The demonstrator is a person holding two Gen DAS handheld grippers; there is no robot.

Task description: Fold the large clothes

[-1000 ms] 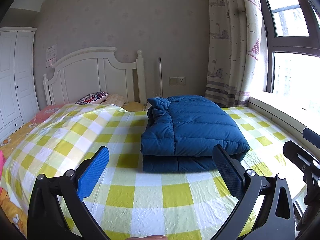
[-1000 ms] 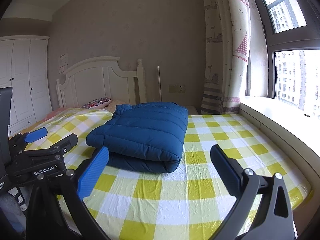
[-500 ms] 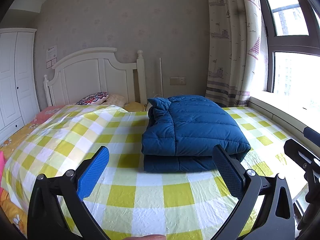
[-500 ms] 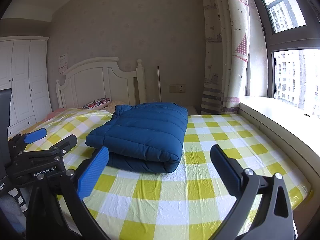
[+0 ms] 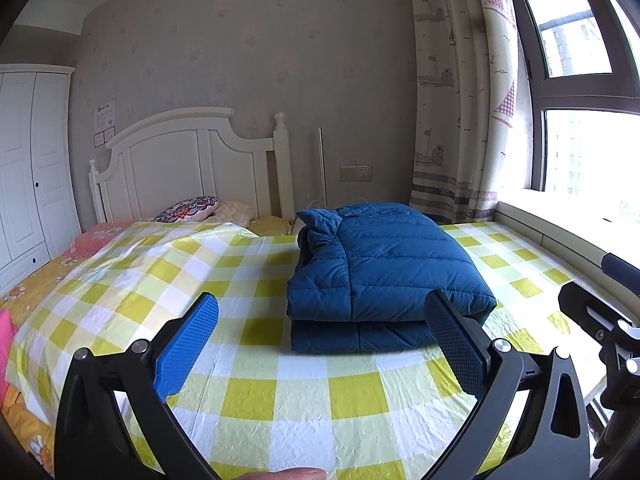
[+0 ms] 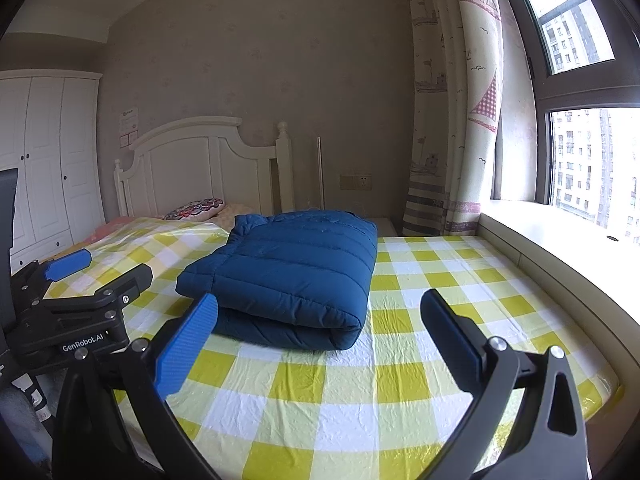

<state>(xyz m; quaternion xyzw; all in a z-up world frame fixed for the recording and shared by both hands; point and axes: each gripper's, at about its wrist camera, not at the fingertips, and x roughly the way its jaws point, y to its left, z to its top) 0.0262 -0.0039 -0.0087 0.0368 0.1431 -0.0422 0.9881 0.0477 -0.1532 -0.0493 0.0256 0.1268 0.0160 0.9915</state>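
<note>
Left gripper (image 5: 320, 344): jaws spread wide, nothing held, hanging above the bed's near edge. Right gripper (image 6: 316, 344): same, wide and empty, short of the jacket.

Blue padded jacket (image 6: 288, 272) lies mid-bed as a compact, doubled-over rectangle, collar end toward the headboard (image 5: 192, 160), rolled fold facing the grippers. Neither gripper touches it.

Judgement: folding looks essentially done; edges stacked fairly square. At most a tidy-up or a move remains.

Surface: bed covered by a yellow-and-white checked sheet (image 5: 320, 392), slightly crinkled. Patterned pillow (image 5: 188, 208) beyond the jacket, against the headboard. White wardrobe (image 5: 28, 168) left of the bed; curtain (image 5: 460, 92) and window (image 6: 592, 160) on its right.
</note>
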